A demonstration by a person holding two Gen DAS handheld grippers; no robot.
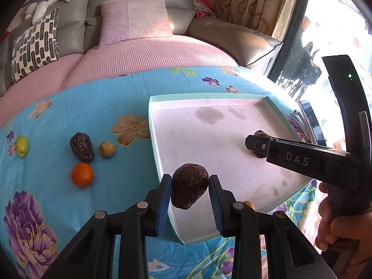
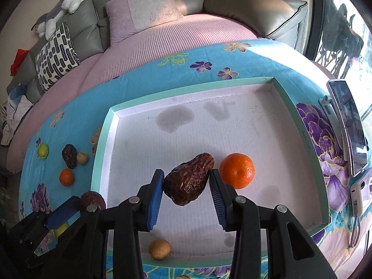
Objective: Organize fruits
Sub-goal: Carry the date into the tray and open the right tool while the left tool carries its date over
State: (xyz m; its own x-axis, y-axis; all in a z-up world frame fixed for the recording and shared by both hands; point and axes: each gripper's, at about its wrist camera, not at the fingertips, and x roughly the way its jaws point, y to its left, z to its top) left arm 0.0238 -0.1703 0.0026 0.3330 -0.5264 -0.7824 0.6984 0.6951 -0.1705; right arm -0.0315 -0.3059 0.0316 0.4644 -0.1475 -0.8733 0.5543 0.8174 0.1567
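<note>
Both grippers pinch a wrinkled dark-brown fruit between blue pads — the left gripper [image 1: 189, 186] holds a rounded brown fruit [image 1: 189, 188] at the near-left rim of the white tray [image 1: 209, 139], the right gripper [image 2: 187, 186] a pear-shaped brown fruit [image 2: 189, 182] over the tray floor. Just right of the latter lies an orange [image 2: 237, 171], apparently touching neither pad, and a small tan fruit [image 2: 160, 248] sits by the tray's near wall — four more fruits lie on the floral cloth [image 1: 69, 107] to the left.
</note>
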